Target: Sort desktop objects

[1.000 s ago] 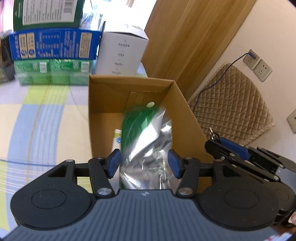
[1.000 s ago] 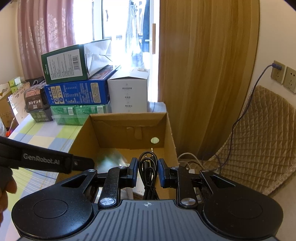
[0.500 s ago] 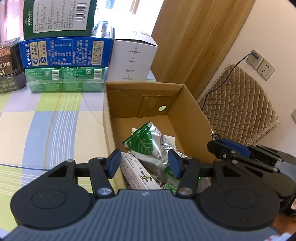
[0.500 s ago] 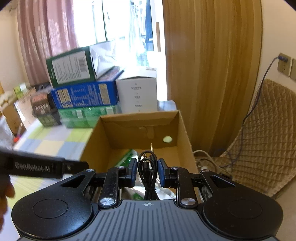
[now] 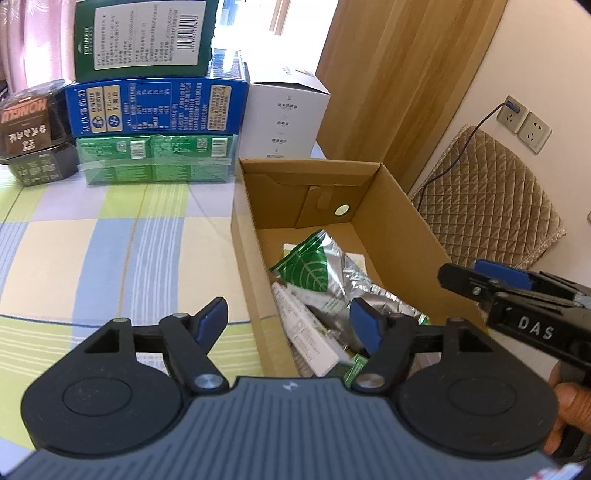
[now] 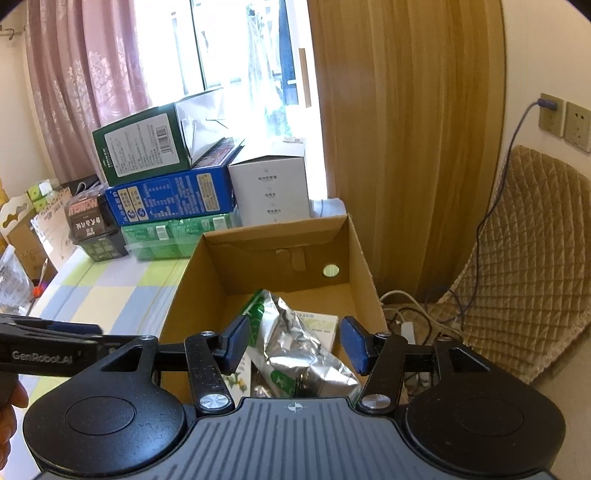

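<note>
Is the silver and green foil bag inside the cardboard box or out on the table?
Inside. The foil bag lies crumpled on other packets within the cardboard box walls, and no tongs touch it.

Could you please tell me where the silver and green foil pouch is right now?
The foil pouch lies inside the open cardboard box, on top of the flat white packets, at the centre of both wrist views, beyond the open tools.

"DAS" in white on the black body of the right gripper (image 5: 491, 284), right of the left fingers, "GenRobot.AI" on the left gripper (image 6: 51, 343), left of the right fingers, "TERUN" on the green box (image 5: 142, 35), far beyond the fingers
</note>
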`<state>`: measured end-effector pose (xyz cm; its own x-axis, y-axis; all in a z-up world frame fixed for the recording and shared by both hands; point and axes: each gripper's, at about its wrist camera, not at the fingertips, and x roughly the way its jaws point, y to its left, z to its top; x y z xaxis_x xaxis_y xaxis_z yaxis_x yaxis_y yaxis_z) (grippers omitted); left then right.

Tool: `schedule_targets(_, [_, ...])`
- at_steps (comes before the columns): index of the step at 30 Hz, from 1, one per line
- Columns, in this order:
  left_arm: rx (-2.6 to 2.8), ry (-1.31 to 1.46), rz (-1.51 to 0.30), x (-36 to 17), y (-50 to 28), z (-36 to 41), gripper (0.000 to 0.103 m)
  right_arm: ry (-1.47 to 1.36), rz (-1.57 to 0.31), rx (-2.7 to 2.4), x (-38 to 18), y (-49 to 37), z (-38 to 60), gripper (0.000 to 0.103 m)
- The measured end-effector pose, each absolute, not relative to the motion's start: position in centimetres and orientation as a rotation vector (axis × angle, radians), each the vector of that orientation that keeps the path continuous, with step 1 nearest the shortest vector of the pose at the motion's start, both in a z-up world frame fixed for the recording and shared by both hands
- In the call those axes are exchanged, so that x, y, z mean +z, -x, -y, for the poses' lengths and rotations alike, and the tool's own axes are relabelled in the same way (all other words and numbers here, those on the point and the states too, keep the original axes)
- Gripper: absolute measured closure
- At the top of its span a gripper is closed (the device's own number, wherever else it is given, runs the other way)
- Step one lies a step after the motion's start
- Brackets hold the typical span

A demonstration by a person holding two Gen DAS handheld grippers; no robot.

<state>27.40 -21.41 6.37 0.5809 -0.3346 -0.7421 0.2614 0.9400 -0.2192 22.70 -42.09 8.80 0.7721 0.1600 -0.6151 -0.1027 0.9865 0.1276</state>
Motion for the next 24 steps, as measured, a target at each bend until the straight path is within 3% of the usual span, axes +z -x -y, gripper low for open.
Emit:
schedule_targets(2, [-0.344, 0.075, -0.879, 6.6, -26.6, 21.2, 0.02, -0.091, -0.673, 0.14, 9.1, -21.9, 42.2, 0.048])
schedule_targets(6, [-0.333, 0.046, -0.862, 7.2, -24.8, 21.0, 0.014, -0.081, -0.671, 0.136, 9.5, -20.0, 42.1, 0.03])
schedule_targets(13, [-0.333, 0.013, -0.825, 8.5, -21.5, 21.1, 0.002, -0.06, -0.676, 0.131, 10.2, -16.6, 41.8, 0.009])
schedule_targets(17, [-0.344, -0.002, -0.804, 9.1, -19.3, 21.2, 0.002, -0.046, -0.677, 0.119, 10.8, -14.5, 41.8, 0.003])
schedule_targets(24, [-0.329, -0.024, -0.782, 9.0, -15.6, 21.4, 0.001, -0.034, -0.698, 0.101, 11.5, -11.1, 41.9, 0.002])
